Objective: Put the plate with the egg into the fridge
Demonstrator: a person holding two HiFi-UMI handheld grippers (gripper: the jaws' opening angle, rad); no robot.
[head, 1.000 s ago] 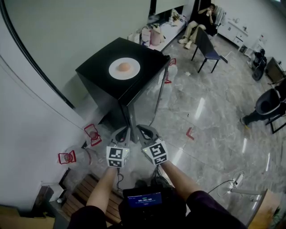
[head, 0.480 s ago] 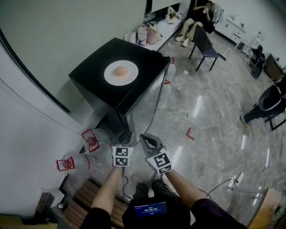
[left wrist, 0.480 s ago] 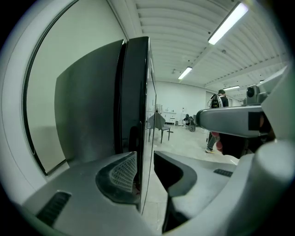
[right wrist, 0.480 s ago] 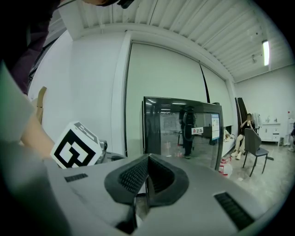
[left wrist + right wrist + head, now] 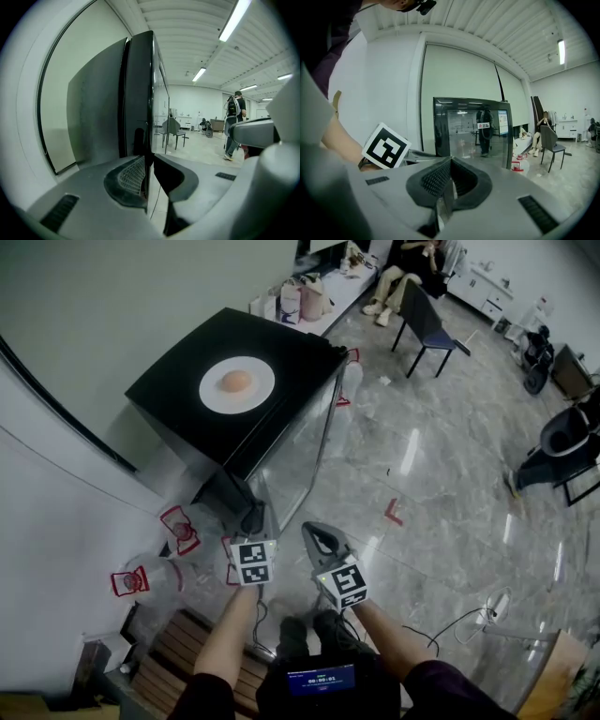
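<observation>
We note a glossy grey stone floor (image 5: 450, 474) across the room. A dark chair (image 5: 427, 320) stands on it at the far end, and a seated person (image 5: 398, 273) is just behind that chair. Several bags (image 5: 302, 298) rest on a low white ledge near the wall. We find a red corner mark (image 5: 395, 513) on the floor, and two red-and-white objects (image 5: 178, 529) (image 5: 128, 580) of unclear kind near the white wall. A slatted wooden platform (image 5: 173, 652) lies below them. A thin cable (image 5: 450, 632) trails over the floor. In the left gripper view, ceiling light strips (image 5: 234, 21) run overhead and a standing person with a backpack (image 5: 233, 124) is visible.
</observation>
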